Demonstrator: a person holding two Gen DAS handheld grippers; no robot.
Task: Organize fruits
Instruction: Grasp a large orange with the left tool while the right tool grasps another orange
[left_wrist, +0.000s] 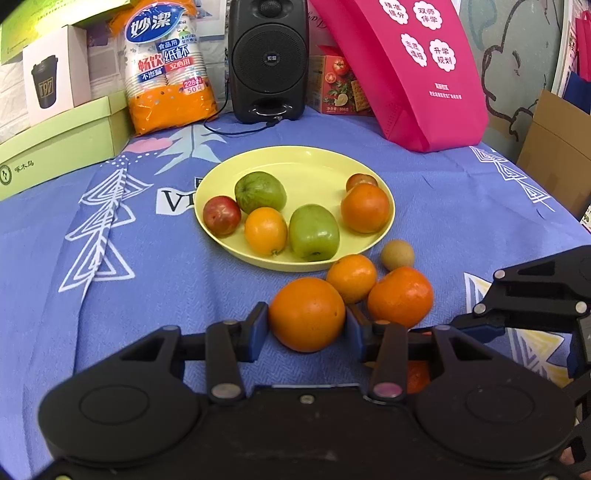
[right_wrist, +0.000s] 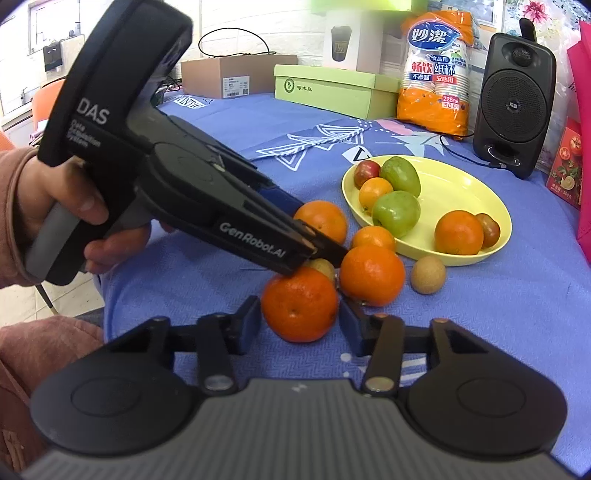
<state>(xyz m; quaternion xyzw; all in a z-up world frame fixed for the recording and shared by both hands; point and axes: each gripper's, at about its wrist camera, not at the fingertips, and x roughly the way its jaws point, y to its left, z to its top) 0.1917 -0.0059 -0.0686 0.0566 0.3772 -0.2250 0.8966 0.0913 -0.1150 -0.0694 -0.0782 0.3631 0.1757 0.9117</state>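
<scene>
In your left wrist view, your left gripper (left_wrist: 307, 325) has its blue pads pressed on both sides of a large orange (left_wrist: 306, 314) that sits on the blue cloth (left_wrist: 110, 295), just in front of the yellow plate (left_wrist: 384, 225). Two more oranges and a small brown fruit (left_wrist: 397, 254) lie just beyond it, beside the plate's near rim. The plate holds two green fruits, two oranges and two red ones. Your right gripper (left_wrist: 480, 325) enters at the right edge. In your right wrist view, your right gripper (right_wrist: 300, 319) brackets a deep-coloured mandarin (right_wrist: 300, 303) on the cloth; the left pad touches it, but you cannot tell whether the right one does. Your left gripper crosses above it from the left, held in your hand (right_wrist: 66, 206). A speaker (right_wrist: 514, 103) stands behind the plate.
</scene>
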